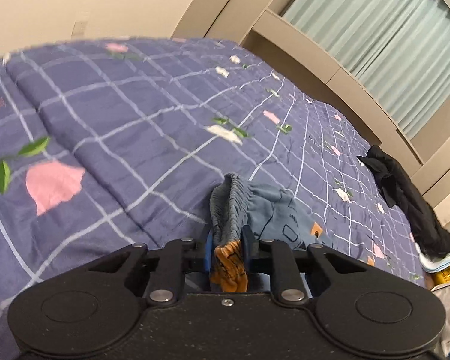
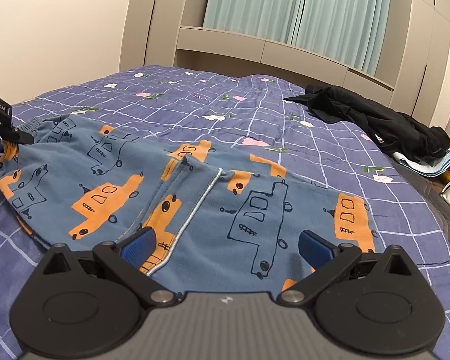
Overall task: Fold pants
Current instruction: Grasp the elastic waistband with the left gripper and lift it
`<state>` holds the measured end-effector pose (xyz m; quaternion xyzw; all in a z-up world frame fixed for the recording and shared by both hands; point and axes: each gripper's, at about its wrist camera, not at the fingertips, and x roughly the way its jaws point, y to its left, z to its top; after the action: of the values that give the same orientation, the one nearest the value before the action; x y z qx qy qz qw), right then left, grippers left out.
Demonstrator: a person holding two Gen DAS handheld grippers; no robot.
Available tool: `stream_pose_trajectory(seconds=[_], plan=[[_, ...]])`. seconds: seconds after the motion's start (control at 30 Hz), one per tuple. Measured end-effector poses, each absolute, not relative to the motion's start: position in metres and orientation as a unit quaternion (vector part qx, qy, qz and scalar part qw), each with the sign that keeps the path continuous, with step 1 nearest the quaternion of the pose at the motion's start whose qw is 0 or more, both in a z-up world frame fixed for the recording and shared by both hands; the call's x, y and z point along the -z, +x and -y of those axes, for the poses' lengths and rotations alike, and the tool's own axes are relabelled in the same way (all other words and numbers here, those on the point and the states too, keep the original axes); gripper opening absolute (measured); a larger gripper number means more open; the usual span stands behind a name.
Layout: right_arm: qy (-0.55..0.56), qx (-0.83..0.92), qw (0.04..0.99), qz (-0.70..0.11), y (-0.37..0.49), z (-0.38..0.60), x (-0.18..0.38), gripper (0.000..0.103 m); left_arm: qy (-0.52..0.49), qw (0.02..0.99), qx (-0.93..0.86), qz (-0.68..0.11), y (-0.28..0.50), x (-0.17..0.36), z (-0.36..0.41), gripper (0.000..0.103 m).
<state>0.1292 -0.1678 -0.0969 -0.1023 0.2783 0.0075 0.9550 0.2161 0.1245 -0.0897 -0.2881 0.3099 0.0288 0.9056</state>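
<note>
The blue pants (image 2: 195, 192) with orange and outlined truck prints lie spread on the bed. In the left wrist view my left gripper (image 1: 228, 240) is shut on the bunched elastic waistband of the pants (image 1: 234, 207), lifting it a little off the cover. That gripper also shows at the far left of the right wrist view (image 2: 3, 132). My right gripper (image 2: 225, 244) is open, its blue pads (image 2: 138, 241) on either side of the leg fabric near the hem, low over the pants.
A purple checked bedspread (image 2: 195, 102) with flower prints covers the bed. A pile of black clothes (image 2: 384, 123) lies at the far right edge over a light blue cloth (image 2: 435, 162). Beige cabinets and a green curtain (image 2: 285, 6) stand behind.
</note>
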Motion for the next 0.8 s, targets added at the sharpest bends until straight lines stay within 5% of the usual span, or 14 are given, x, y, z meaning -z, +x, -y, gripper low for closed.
stream_pose_trajectory(seconds=[0.5,0.8], plan=[[-0.081,-0.011,0.97,-0.228,0.111,0.18,0.077,0.103,-0.126,0.964,0.055,-0.226,0.188,-0.019,-0.031,0.019],[-0.07,0.007,0.972,-0.226,0.074,0.218,0.067,0.103,-0.042,0.968,0.132,-0.211,0.17,-0.038,0.066,0.019]])
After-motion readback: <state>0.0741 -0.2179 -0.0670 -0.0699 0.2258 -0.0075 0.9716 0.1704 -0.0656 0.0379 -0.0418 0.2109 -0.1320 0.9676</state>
